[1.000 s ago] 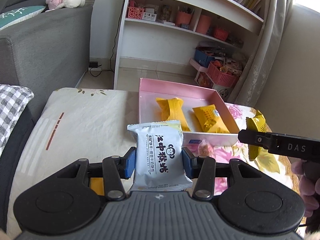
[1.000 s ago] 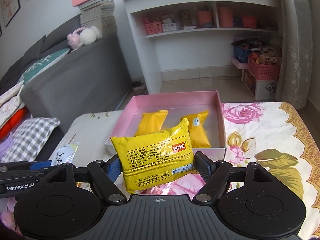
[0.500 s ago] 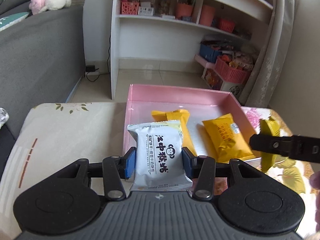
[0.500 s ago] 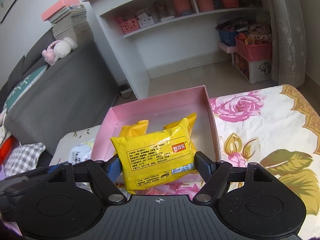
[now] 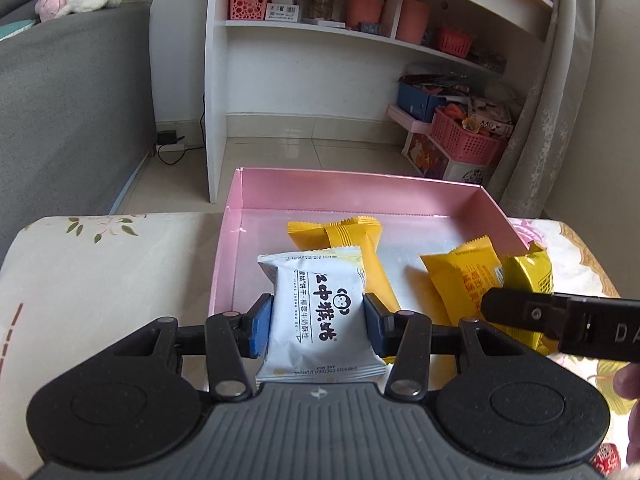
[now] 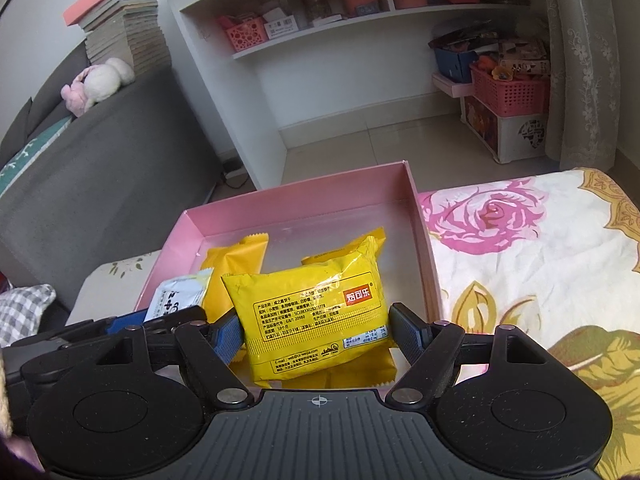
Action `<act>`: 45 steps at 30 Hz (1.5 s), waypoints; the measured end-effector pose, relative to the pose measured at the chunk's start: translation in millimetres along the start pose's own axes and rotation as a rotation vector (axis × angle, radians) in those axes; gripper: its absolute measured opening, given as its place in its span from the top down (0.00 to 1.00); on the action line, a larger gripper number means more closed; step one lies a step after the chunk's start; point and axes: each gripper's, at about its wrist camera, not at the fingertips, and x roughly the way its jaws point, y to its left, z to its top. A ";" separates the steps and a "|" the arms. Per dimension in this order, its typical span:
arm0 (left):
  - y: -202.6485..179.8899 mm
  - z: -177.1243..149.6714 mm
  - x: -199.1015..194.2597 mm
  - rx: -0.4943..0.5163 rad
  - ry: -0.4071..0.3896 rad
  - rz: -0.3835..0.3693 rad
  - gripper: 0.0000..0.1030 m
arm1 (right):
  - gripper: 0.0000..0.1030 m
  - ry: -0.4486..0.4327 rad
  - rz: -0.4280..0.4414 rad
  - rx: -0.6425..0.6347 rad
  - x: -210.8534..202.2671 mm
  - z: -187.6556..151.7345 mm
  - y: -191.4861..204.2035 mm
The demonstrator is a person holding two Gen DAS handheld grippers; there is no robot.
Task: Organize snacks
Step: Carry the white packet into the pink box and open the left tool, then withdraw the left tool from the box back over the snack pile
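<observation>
My left gripper (image 5: pixel 318 326) is shut on a white snack packet (image 5: pixel 320 316) with black Chinese lettering and holds it over the near left part of the pink box (image 5: pixel 360 196). My right gripper (image 6: pixel 316 330) is shut on a yellow snack packet (image 6: pixel 316 316) and holds it over the near edge of the same pink box (image 6: pixel 304 200). Two yellow packets lie inside the box: one in the middle (image 5: pixel 340 232), one on the right (image 5: pixel 460 276). The right gripper's finger (image 5: pixel 560 316) and its packet show at the right of the left wrist view.
The box sits on a table with a floral cloth (image 6: pixel 520 260). A grey sofa (image 5: pixel 72 92) stands to the left. A white shelf unit (image 5: pixel 320 60) and pink baskets (image 5: pixel 468 140) stand on the floor beyond the table.
Both grippers have moved forward with their packets and now hang over the pink box; earlier they were short of its near wall.
</observation>
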 end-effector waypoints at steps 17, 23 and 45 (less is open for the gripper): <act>-0.3 3.1 1.7 0.015 -0.059 -0.039 0.52 | 0.22 -0.054 0.058 0.037 3.1 9.9 -2.1; -4.2 1.7 -15.2 0.042 -0.062 -0.055 0.33 | 0.17 -0.060 0.071 0.070 -12.6 13.4 -4.8; -16.0 -25.3 -94.7 0.102 0.017 -0.027 0.01 | 0.08 -0.056 0.061 0.055 -98.6 -14.8 3.5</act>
